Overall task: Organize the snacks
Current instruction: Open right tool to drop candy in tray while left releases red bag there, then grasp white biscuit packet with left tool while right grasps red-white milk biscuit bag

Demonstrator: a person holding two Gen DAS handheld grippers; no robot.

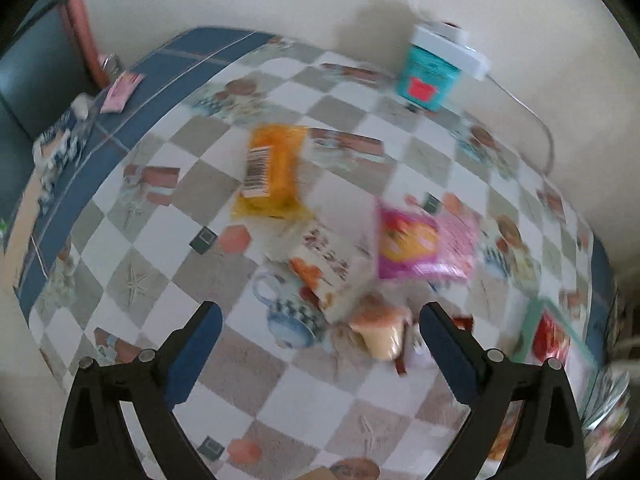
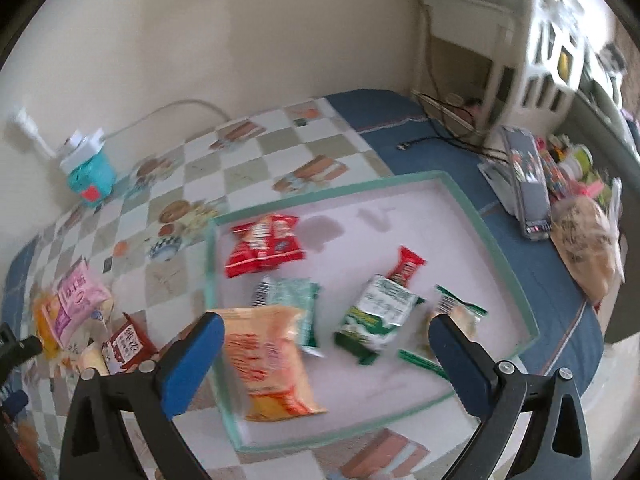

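1. The left wrist view alone shows the loose snacks on the checkered tabletop [image 1: 224,360]: an orange packet [image 1: 272,172], a pink packet [image 1: 424,244], and a white-and-orange packet [image 1: 332,272].
2. The right wrist view alone shows the whole green-rimmed tray [image 2: 500,240], holding a red bag [image 2: 262,246], green packets [image 2: 380,312], and a large orange bag [image 2: 268,360].
3. The left hand-held gripper [image 1: 320,344] is spread wide and empty; the right hand-held gripper [image 2: 324,356] likewise, over the tray.
4. A teal tub [image 1: 426,74] stands by the wall.
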